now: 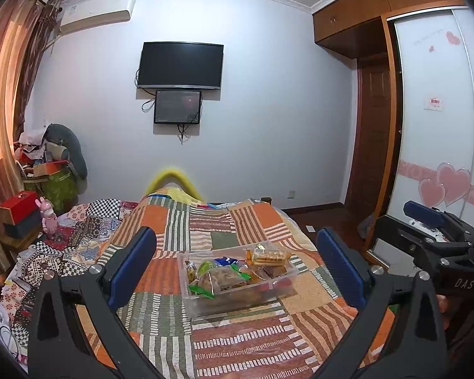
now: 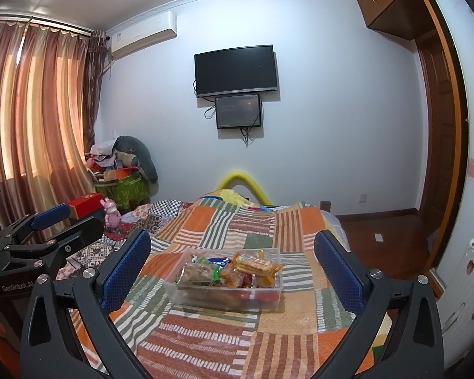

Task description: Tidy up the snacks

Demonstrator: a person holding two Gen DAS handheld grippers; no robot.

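Both grippers, left gripper and right gripper, hover with jaws spread, holding nothing; the snack box sits on the bed ahead, so lower squarely over one packet before closing

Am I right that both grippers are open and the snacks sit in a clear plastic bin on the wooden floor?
Not quite. The clear plastic bin of snacks sits on the patchwork bedspread, not the floor; both wrist views show this. The left gripper and right gripper are indeed open.
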